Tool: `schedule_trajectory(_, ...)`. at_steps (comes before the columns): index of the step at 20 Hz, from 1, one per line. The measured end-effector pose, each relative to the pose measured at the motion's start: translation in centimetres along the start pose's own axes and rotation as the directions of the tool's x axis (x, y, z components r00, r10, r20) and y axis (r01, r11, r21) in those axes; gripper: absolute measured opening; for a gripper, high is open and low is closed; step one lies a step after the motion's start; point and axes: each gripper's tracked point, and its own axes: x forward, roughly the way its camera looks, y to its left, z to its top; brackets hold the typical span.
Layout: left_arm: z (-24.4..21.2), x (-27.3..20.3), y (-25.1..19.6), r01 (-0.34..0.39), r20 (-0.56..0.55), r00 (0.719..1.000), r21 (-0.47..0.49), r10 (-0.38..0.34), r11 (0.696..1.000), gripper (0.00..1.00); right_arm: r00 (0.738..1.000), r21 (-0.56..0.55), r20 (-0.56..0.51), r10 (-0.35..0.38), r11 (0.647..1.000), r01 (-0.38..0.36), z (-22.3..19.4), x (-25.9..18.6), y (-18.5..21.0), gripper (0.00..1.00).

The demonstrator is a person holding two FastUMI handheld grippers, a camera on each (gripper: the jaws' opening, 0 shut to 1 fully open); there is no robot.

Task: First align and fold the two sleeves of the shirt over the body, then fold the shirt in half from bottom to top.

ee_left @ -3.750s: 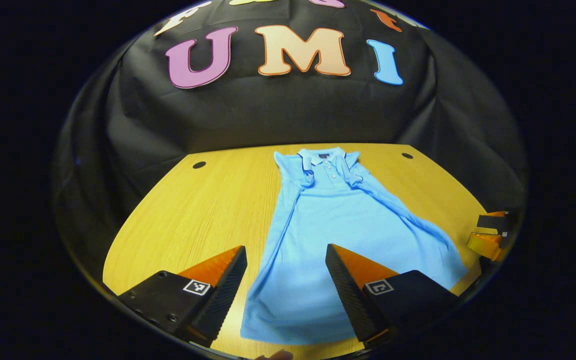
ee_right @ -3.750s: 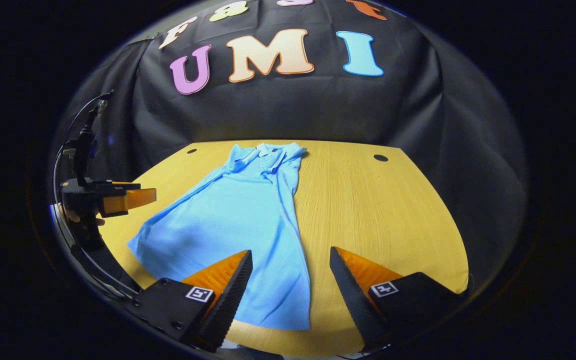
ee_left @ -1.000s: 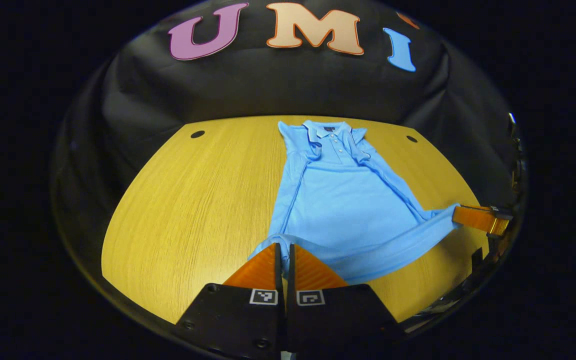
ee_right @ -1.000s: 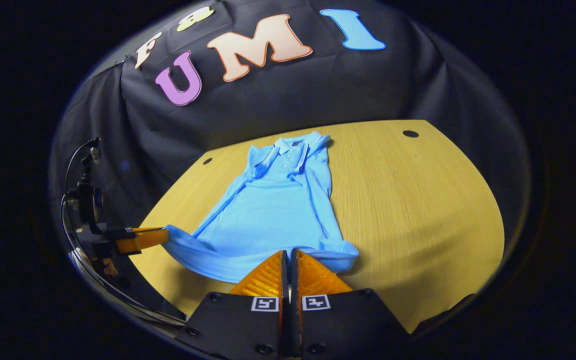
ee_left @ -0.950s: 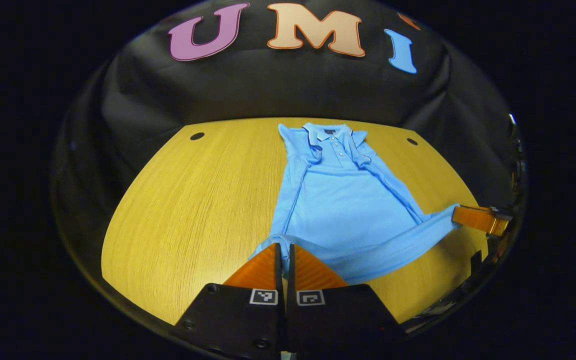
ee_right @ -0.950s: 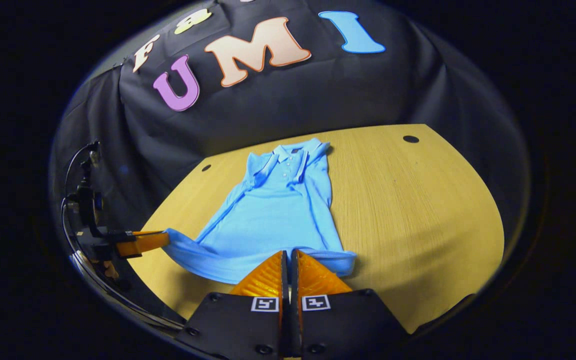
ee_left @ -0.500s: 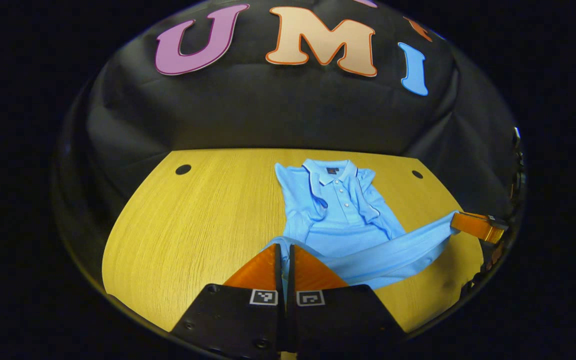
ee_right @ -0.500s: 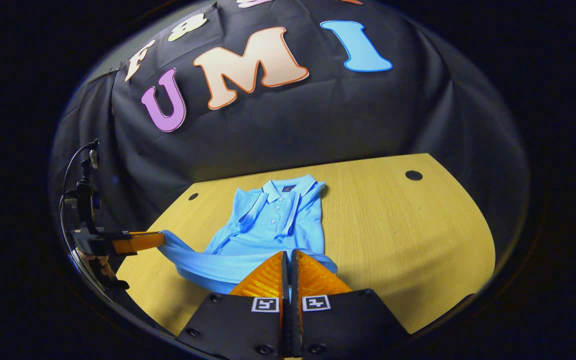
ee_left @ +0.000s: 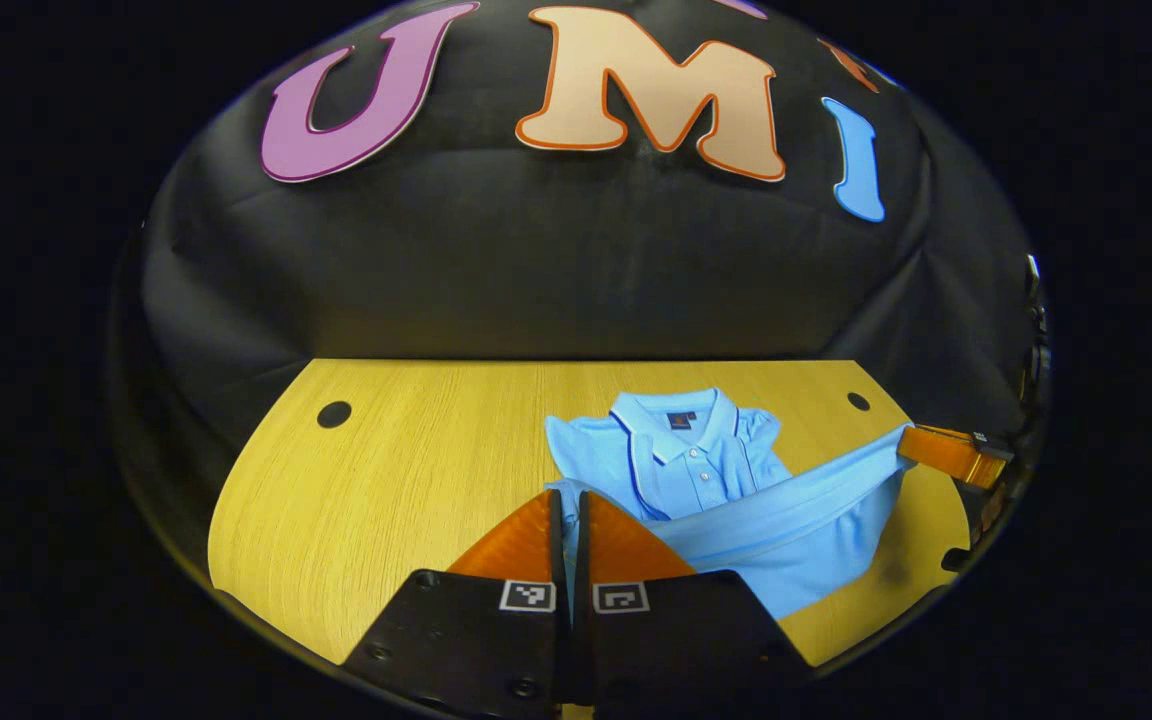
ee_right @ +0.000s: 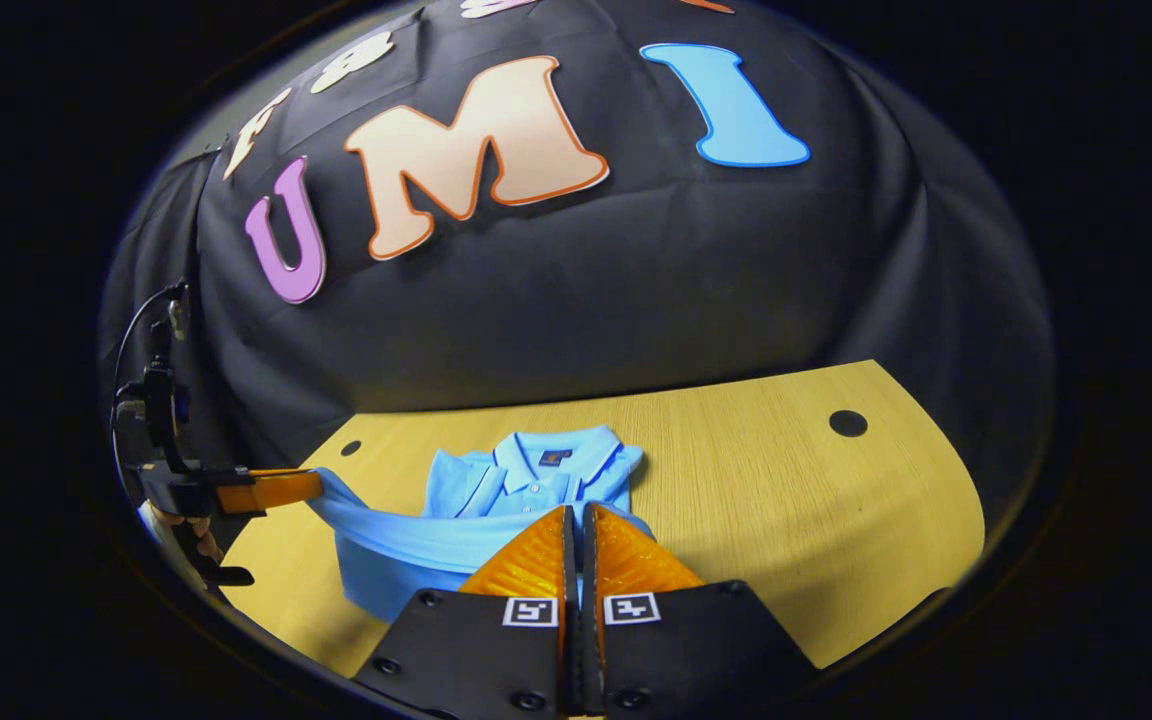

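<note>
A light blue polo shirt (ee_left: 696,470) lies on the yellow table (ee_left: 406,470), collar toward the booth wall, with both sleeves folded over its chest. Its bottom hem (ee_left: 786,505) is raised off the table and stretched as a band just short of the collar. My left gripper (ee_left: 567,497) is shut on the hem's left corner. The right gripper (ee_left: 946,455) holds the other corner at the far right. In the right gripper view, the right gripper (ee_right: 577,512) is shut on the hem over the shirt (ee_right: 536,475), and the left gripper (ee_right: 271,490) pulls the hem from the left.
Two round holes (ee_left: 334,414) (ee_left: 858,402) mark the table's far corners. The black cloth wall rises right behind the collar. Bare wood spreads left of the shirt in the left gripper view and right of it (ee_right: 786,500) in the right gripper view.
Both grippers closed on the hem corners, lifted them and carried the hem forward over the shirt body toward the collar. The wall now looms closer.
</note>
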Motion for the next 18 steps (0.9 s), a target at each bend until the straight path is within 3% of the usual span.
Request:
schedule_trajectory(7, 1.4, 8.4, 1.0, -0.006, 0.013, 1.000, 0.025, 0.005, 1.000, 0.00, 0.996, 0.154, 0.028, -0.085, 0.985, 0.080, 1.6, 8.3, -2.6, 0.02)
schedule_trajectory(14, -0.9, 15.4, 1.0, 0.011, -0.013, 1.000, 0.037, -0.010, 0.999, 0.00, 0.981, 0.260, -0.057, -0.187, 0.946, 0.195, -2.7, 14.3, -5.0, 0.02)
schedule_trajectory(15, -1.2, 15.7, 0.9, 0.014, -0.024, 1.000, 0.039, -0.013, 0.999, 0.00, 0.979, 0.263, -0.076, -0.191, 0.943, 0.204, -3.3, 14.1, -5.0, 0.07)
schedule_trajectory(16, -0.8, 15.4, 0.2, 0.042, -0.008, 0.999, 0.010, -0.042, 0.999, 0.00, 0.976, 0.247, -0.089, -0.201, 0.944, 0.217, -3.3, 13.5, -5.1, 0.01)
schedule_trajectory(17, 0.0, 15.2, -0.5, 0.071, 0.023, 0.997, -0.030, -0.070, 0.997, 0.03, 0.976, 0.221, -0.087, -0.198, 0.952, 0.213, -3.4, 13.0, -4.9, 0.21)
schedule_trajectory(18, 1.1, 14.4, -1.2, 0.094, 0.057, 0.994, -0.060, -0.090, 0.994, 0.27, 0.977, 0.191, -0.078, -0.197, 0.959, 0.208, -3.1, 12.4, -4.8, 0.41)
